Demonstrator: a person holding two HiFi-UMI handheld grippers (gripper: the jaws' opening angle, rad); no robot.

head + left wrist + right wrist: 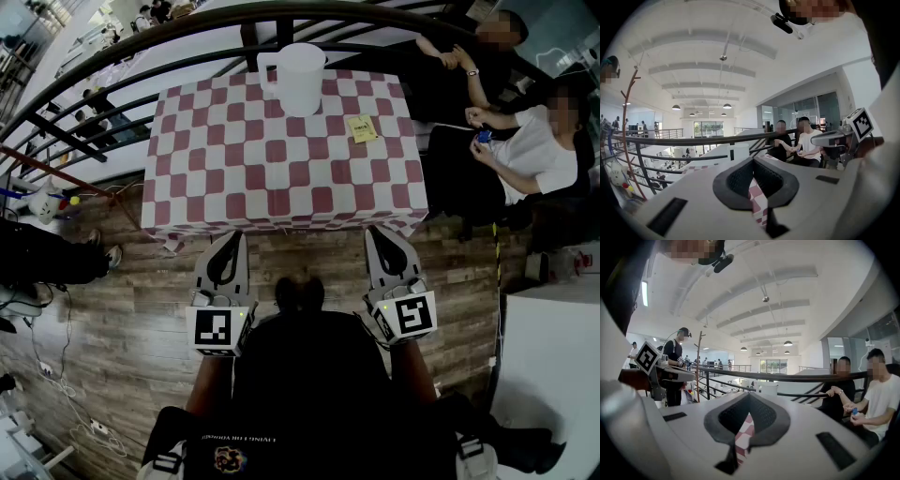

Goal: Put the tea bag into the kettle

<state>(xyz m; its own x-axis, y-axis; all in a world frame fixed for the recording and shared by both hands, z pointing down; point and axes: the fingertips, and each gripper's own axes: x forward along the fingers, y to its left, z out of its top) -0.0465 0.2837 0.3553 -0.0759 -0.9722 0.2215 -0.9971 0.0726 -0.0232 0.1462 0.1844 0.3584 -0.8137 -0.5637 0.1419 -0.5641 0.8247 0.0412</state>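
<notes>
Both left tool (232,237) and right tool (377,232) are clenched empty; only head view shows the tea bag (362,128).

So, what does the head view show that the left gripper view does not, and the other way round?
Only the head view: the tea bag lying flat on the table, right of the kettle, and the wooden floor.
Only the left gripper view: the ceiling with its lamps, and a close look along the left gripper, jaws shut with nothing between them.
Both: the kettle, the checked table, the railing, the seated people and the right gripper.
</notes>
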